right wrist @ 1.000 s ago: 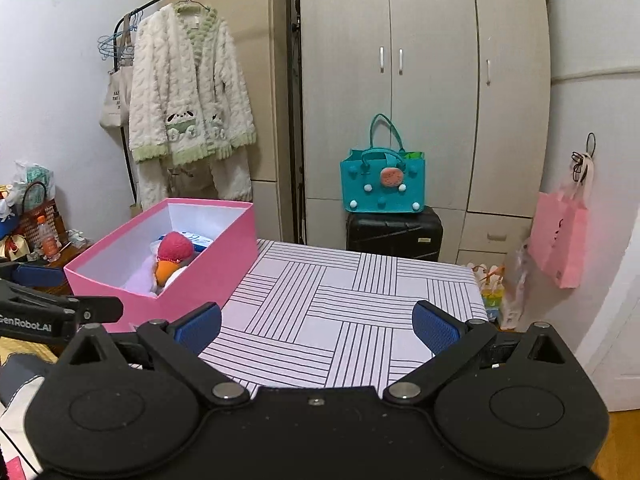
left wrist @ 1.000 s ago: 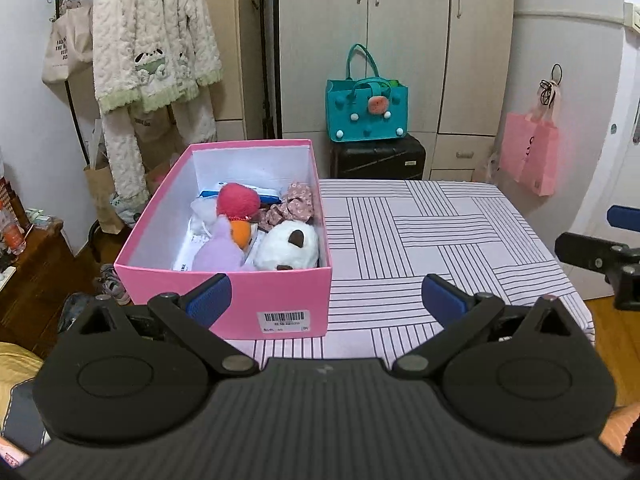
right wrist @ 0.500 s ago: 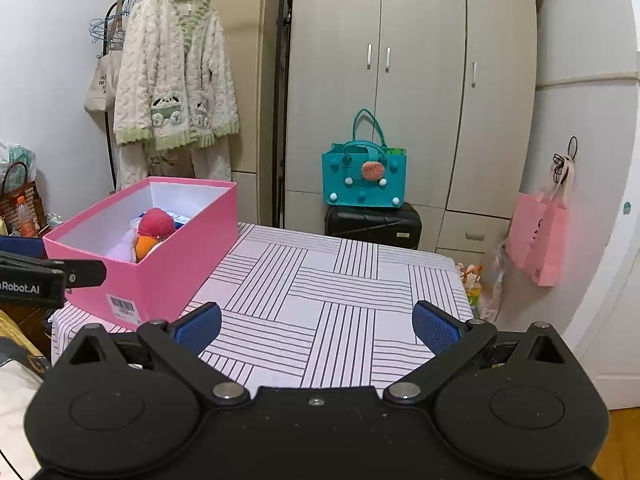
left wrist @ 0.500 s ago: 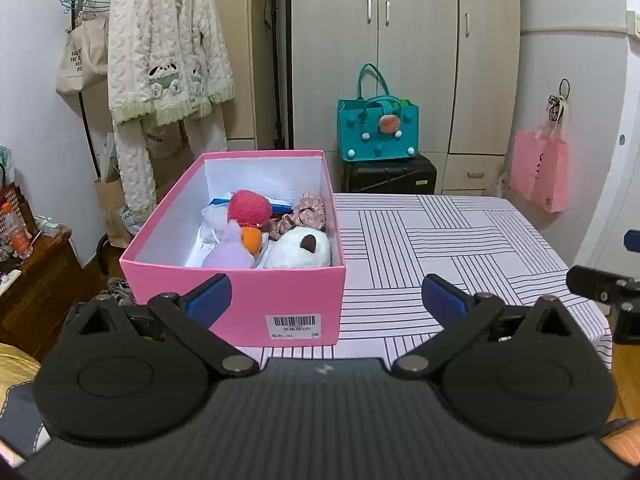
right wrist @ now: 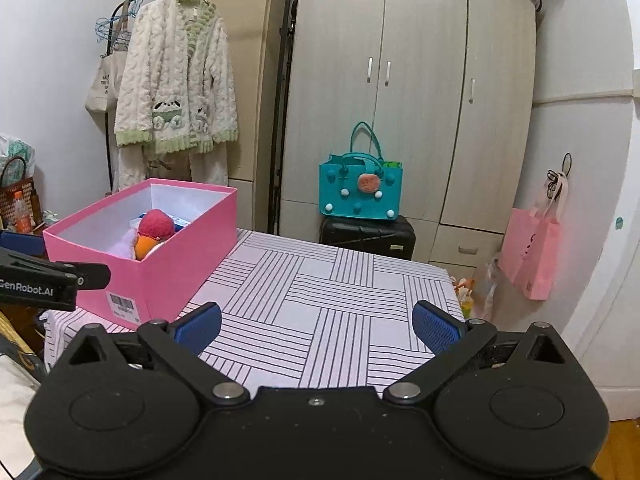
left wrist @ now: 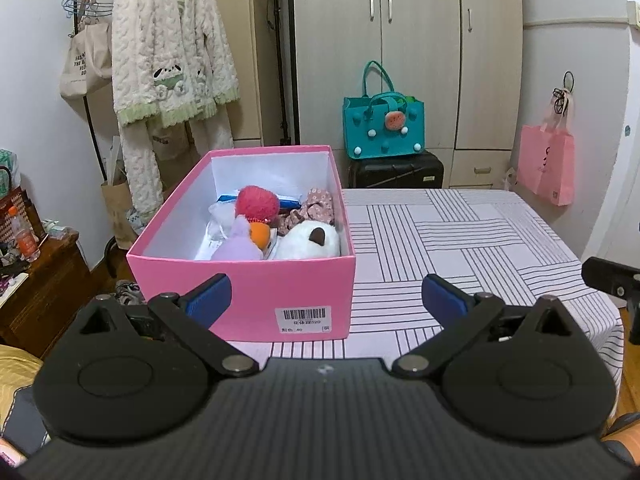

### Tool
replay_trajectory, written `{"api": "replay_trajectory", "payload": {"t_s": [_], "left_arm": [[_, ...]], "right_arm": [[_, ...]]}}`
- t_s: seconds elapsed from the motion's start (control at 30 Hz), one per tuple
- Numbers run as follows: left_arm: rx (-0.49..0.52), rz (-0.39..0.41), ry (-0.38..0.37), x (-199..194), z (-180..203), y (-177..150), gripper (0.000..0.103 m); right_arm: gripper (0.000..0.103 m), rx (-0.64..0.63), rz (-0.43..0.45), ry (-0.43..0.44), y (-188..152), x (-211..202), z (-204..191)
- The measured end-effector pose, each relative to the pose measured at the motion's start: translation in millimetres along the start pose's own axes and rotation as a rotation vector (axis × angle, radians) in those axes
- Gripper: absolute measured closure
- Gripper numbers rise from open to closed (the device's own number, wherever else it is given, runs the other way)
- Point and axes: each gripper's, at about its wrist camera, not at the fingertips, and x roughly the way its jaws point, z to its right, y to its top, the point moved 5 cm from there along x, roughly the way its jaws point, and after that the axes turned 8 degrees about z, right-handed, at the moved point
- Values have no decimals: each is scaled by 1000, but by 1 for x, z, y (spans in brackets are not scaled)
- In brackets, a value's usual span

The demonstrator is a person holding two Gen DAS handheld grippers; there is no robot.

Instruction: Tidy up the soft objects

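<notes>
Two wrist views, both looking across the table toward the wardrobe

From the left wrist we look straight at the near end of the pink box (left wrist: 244, 300), close enough to see down into it, with the striped table (left wrist: 460, 240) to its right. From the right wrist we stand further right and further back, so the box sits off to the left. We share the box, the table, the teal bag (right wrist: 360, 190) and the wardrobe (right wrist: 420, 92) in both views.
</notes>
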Motion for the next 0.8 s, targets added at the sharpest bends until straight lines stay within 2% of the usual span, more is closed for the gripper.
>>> {"api": "replay_trajectory", "payload": {"t_s": [0.2, 0.4, 0.6, 0.8], "left_arm": [[19, -59, -4, 4, 3, 1, 0], [33, -85, -13, 4, 8, 7, 0], [56, -87, -13, -2, 12, 15, 0], [70, -62, -36, -11, 20, 18, 0]], "right_arm": [[0, 14, -39, -39, 6, 5, 4], [0, 39, -70, -50, 13, 7, 9], [0, 52, -85, -52, 16, 5, 11], [0, 43, -64, -38, 14, 1, 8]]}}
